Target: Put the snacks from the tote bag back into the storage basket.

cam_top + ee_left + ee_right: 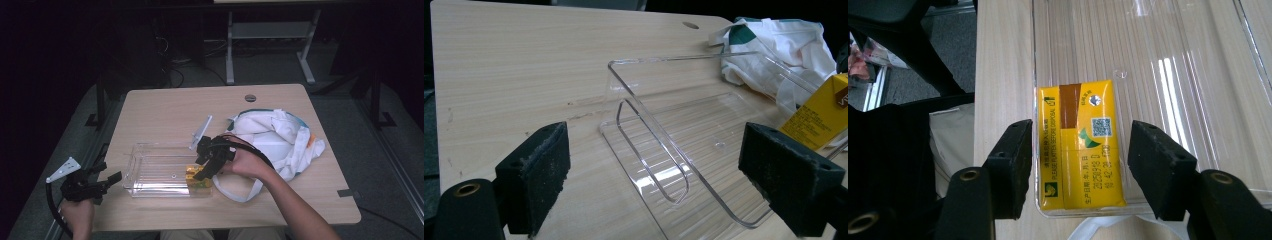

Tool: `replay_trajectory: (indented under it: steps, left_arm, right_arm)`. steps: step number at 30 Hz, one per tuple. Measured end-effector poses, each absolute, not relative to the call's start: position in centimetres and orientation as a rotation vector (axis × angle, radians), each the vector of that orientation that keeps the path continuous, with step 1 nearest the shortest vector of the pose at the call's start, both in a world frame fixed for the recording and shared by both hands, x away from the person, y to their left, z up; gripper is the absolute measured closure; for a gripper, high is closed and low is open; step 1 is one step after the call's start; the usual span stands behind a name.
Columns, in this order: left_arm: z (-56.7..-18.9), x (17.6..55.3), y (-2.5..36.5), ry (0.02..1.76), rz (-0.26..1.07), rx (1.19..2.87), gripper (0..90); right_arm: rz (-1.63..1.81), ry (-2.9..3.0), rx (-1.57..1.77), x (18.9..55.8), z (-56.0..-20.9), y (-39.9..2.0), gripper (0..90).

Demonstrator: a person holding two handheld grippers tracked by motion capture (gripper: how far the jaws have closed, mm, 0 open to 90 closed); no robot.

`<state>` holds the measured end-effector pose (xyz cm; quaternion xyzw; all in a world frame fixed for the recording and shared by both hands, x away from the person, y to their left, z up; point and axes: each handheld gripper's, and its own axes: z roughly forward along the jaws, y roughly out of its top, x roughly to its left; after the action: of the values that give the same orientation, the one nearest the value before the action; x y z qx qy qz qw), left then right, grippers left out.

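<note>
A clear plastic tray (150, 170) lies near the table's front edge. A yellow drink carton (191, 171) lies flat at the tray's right end, printed face up (1083, 175). My right gripper (206, 162) hangs over it, pointing down, with its jaws open on either side of the carton (1080, 135) and a thin gap at each pad. My left gripper (111, 172) stands open off the tray's left end with nothing between its pads. In the left gripper view, the left gripper (656, 150) looks along the tray (664, 145) to the carton (819, 112).
A crumpled white cloth bag (277, 140) with a teal edge lies right of the tray, its strap looping toward the front edge. A clear flap (201, 131) stands up at the tray's back right corner. The far half of the wooden table (165, 110) is bare, with a cable hole (250, 98).
</note>
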<state>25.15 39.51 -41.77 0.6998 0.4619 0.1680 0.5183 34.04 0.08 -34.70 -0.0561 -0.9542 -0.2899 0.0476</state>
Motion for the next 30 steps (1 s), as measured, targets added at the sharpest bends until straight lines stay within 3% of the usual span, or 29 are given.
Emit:
replay_trajectory:
  steps: [30]
  left_arm:
    - [-41.8, 25.2, 39.5, 1.108, 0.404, 1.683, 12.8]
  right_arm:
    - [-0.952, -2.914, -0.257, 34.4, -32.4, -2.6, 41.5]
